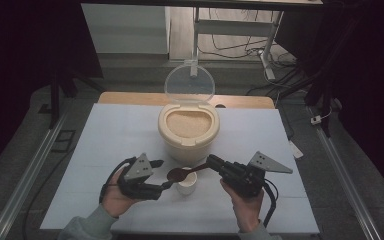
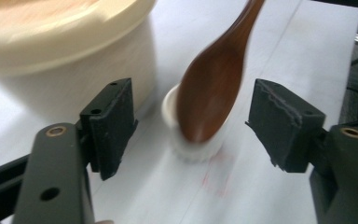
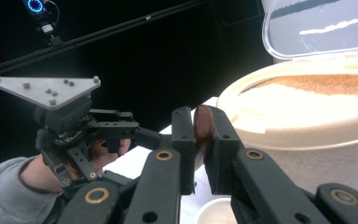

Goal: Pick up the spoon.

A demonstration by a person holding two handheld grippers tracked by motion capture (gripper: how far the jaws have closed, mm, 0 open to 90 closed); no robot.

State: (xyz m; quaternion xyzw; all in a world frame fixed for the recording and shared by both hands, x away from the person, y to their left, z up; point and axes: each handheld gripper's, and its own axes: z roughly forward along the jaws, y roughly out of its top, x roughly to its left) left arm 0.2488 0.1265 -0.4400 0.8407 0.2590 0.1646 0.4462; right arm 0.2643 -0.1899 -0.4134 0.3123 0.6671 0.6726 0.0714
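A: Nearest item, please: black jaws of the left gripper (image 2: 191, 126), standing wide apart. Contents?

B: Nothing gripped. Between them, farther off and untouched, sits a small white cup (image 2: 193, 135) with the bowl of a brown wooden spoon (image 2: 212, 88) hanging over its mouth. Neither pad presses on anything.

A: Entry two, the spoon. Holder?

B: Right gripper (image 3: 199, 140), jaws clamped narrow on the spoon's handle end (image 3: 203, 122). From the high view the right gripper (image 1: 211, 162) points left, spoon (image 1: 180, 173) reaching level across to the cup (image 1: 186, 186).

A: Spoon's load?

B: Cannot tell; the bowl is blurred and dark in every view.

A: Entry three, outward from the cup.

B: Cream rice bin (image 1: 188, 131), just behind the cup, filled near its rim with pale grain (image 1: 188, 121). Clear hinged lid (image 1: 189, 84) stands upright at the back. All rest on a white table cover (image 1: 105, 150); a wooden tabletop edge (image 1: 130, 98) shows behind.

A: Left gripper's place on the table?

B: Left gripper (image 1: 162, 174) lies just left of the cup, near but apart from it.

A: Step in hand?

B: By judgement, spoon over cup: grain being transferred from bin to cup, at the tipping stage.

A: Next move requires?

B: Probably a slow roll of the right wrist so the spoon empties inside the rim, the cup being small and light. The left jaws, if meant to steady it, must close gently around the cup wall without knocking it.
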